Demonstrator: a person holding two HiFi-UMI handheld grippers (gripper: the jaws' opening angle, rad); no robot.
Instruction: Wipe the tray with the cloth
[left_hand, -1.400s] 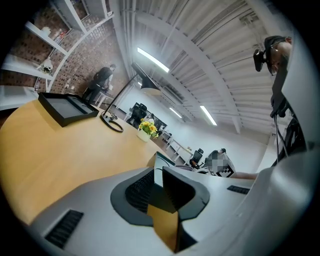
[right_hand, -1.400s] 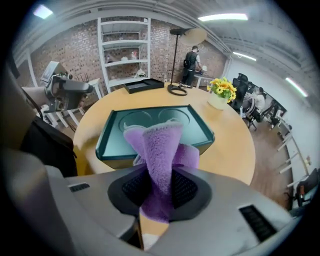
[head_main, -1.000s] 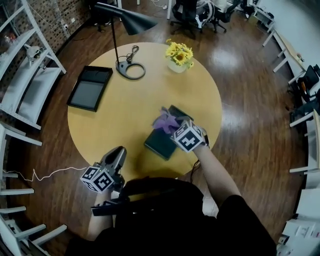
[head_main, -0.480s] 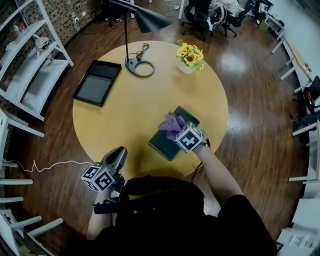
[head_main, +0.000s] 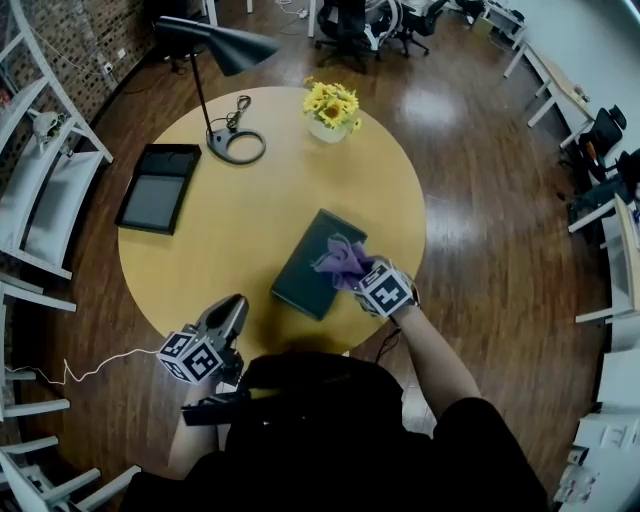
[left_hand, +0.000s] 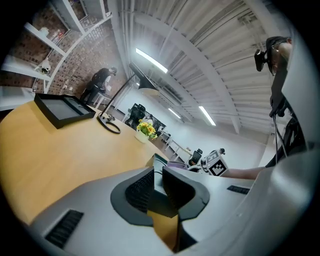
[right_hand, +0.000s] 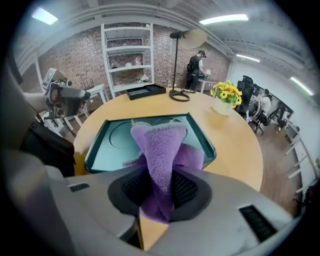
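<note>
A dark green tray (head_main: 300, 272) lies on the round yellow table (head_main: 240, 230), near its front edge. My right gripper (head_main: 356, 272) is over the tray's right side, pointing steeply down, shut on a purple cloth (head_main: 340, 256). In the right gripper view the cloth (right_hand: 162, 147) stands out between the pads (right_hand: 186, 189) over the tray's floor (right_hand: 117, 147); whether it touches the tray I cannot tell. My left gripper (head_main: 233, 305) hovers at the table's front left edge, shut and empty. In the left gripper view its jaws (left_hand: 157, 182) are together.
A black tray (head_main: 155, 188) lies at the table's far left. A black desk lamp (head_main: 232, 142) and a vase of yellow flowers (head_main: 330, 105) stand at the back. White shelves (head_main: 45, 190) line the left wall. Office chairs (head_main: 350, 25) stand beyond the table.
My right gripper has come down toward the tray with the cloth, now over the tray's right side. The head view has shifted. The left gripper has barely moved.
</note>
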